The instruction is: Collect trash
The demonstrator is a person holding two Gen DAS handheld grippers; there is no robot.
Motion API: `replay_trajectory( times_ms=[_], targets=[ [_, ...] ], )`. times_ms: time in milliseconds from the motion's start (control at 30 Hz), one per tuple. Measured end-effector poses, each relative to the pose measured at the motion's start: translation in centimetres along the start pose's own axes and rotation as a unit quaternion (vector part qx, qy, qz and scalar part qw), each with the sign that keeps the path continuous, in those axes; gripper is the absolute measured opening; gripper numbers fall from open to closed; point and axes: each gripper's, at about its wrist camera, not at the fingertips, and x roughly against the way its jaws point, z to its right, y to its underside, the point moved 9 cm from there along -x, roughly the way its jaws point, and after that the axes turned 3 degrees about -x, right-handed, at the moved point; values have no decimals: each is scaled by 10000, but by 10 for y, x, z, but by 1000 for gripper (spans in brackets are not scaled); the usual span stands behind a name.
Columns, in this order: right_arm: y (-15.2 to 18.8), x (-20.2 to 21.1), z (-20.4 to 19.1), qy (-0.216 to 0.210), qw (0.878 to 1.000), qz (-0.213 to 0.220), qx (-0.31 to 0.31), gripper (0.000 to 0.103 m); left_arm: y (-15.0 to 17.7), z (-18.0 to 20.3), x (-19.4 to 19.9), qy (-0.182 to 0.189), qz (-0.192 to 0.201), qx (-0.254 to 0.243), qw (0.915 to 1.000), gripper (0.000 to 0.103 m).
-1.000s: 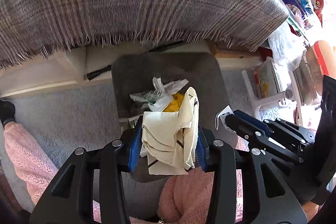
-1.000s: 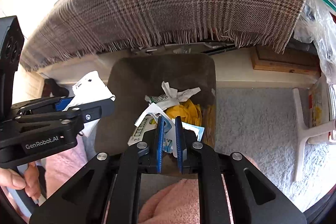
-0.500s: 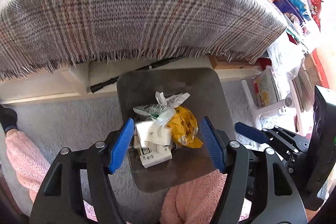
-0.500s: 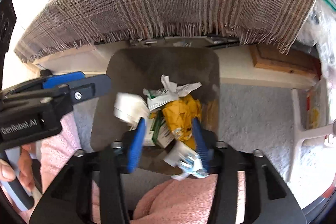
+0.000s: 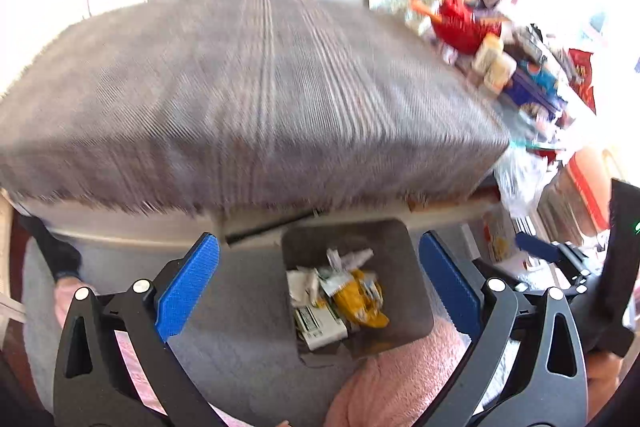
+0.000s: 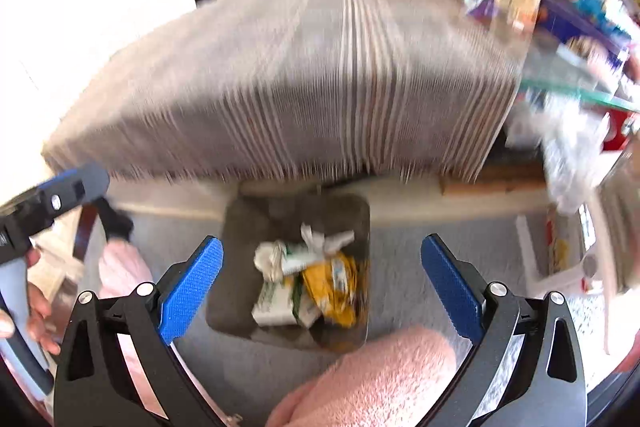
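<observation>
Left gripper (image 5: 318,277) is spreading its blue fingers (image 5: 188,285) wide, nothing between them, hanging above the dark bin (image 5: 404,247) that sits on the grey carpet (image 5: 236,343). Right gripper (image 6: 322,277) does the same, blue fingers (image 6: 192,285) opening out, empty, with the bin (image 6: 240,223) framed right in the gap. Both are released, no trash gripped on either side.

And there's the trash, all lying inside the bin: a crumpled yellow wrapper (image 5: 360,301), a white printed box (image 5: 320,325) just beside it, scrunched white paper (image 5: 302,281) and a twisted white packet (image 5: 348,259) on top. From the right view it's the same heap, yellow wrapper (image 6: 334,287) against the box (image 6: 274,303), white paper (image 6: 270,257) up at the far side.

In the right view the other gripper pokes in at the left edge, a hand (image 6: 38,311) wrapped on its handle. A pink fuzzy knee (image 6: 384,375) sits just below the bin, another pink leg (image 6: 120,267) off to the left.

Beyond the bin, the table under a grey checked cloth (image 5: 256,99) fills the upper view, blurred, its fringe hanging over the edge. On the far right of it, clutter: something red (image 5: 460,23), jars, colourful packets, too smeared to tell apart
</observation>
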Motion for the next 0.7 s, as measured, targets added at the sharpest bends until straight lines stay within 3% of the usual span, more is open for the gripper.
replay_trajectory(
  times_ms=[167, 400, 700],
  targets=[
    [-40, 52, -8, 323, 9961, 822, 88, 100, -22, -2, 44, -202, 585, -92, 9980, 95],
    [-81, 128, -12, 625, 9778, 2002, 48, 100, -42, -4, 89, -542, 1323, -259, 9894, 95],
    [-84, 173, -18, 836, 9624, 2583, 55, 100, -53, -5, 130, -681, 1743, -273, 9820, 95]
  ],
)
